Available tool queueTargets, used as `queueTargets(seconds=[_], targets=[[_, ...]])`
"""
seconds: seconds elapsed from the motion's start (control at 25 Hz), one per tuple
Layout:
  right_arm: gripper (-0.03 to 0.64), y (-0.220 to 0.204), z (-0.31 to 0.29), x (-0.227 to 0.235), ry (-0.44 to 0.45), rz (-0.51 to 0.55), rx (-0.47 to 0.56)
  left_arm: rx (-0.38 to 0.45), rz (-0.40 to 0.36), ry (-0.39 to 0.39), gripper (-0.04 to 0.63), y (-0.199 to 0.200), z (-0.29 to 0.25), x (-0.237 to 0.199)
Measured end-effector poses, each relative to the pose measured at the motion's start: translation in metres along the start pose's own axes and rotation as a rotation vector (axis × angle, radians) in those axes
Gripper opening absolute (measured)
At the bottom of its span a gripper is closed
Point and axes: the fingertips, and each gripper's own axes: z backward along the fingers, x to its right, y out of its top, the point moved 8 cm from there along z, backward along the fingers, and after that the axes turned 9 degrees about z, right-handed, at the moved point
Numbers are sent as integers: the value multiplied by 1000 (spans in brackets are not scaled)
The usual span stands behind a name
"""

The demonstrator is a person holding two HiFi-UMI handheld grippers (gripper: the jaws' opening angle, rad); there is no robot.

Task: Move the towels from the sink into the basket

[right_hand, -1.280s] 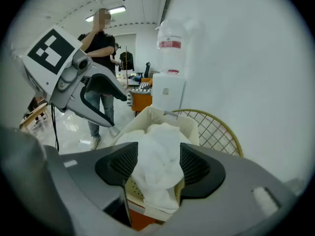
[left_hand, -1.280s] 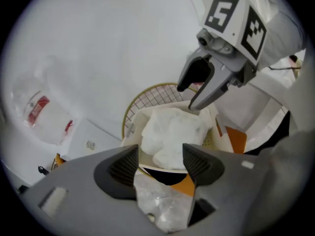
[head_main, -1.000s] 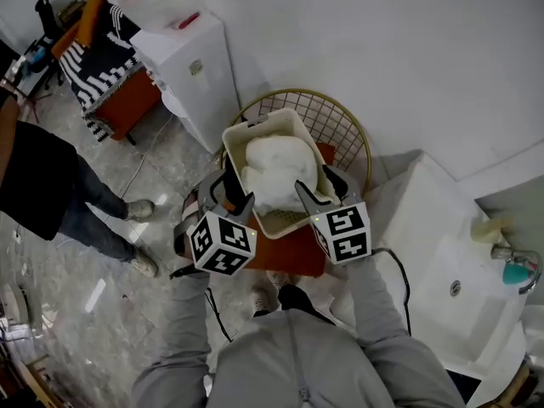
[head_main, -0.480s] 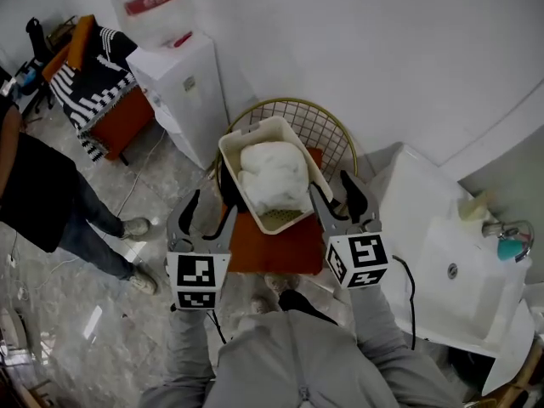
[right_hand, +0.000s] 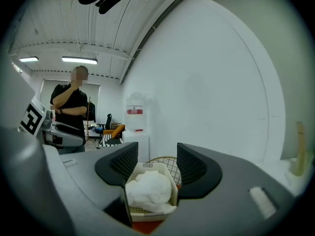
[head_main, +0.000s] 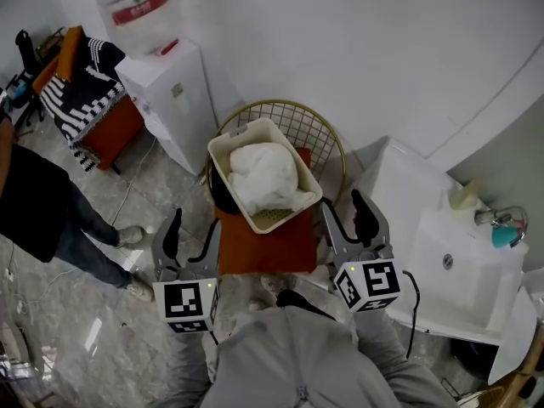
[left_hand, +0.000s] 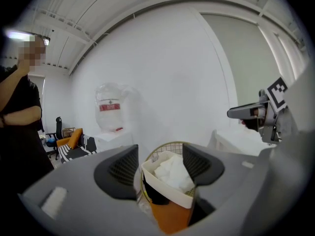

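White walls (head_main: 382,41) meet a glossy grey tiled floor (head_main: 85,304). A water dispenser (head_main: 170,100) stands beside an orange chair (head_main: 115,127); strip lights (right_hand: 78,60) glow overhead.

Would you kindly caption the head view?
Left gripper and right gripper, open and empty, face the basket of towels.

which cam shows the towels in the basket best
Head view: it looks down into the basket and shows the whole white heap of towels. The left gripper view catches only their top over the near wall, from the side. The right gripper view shows more, but low, with the base hidden by the rim.
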Motion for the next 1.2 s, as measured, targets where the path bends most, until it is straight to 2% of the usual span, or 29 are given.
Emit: queueTargets(seconds=[0.2, 0.52, 1.2], targets=[[245, -9, 14, 5, -11, -36, -28, 30, 19, -7, 333, 4, 6, 2], [245, -18, 21, 8, -29, -18, -68, 46, 11, -8, 333, 9, 6, 4], [244, -19, 20, 10, -23, -40, -68, 44, 14, 7, 333, 6, 9, 4]])
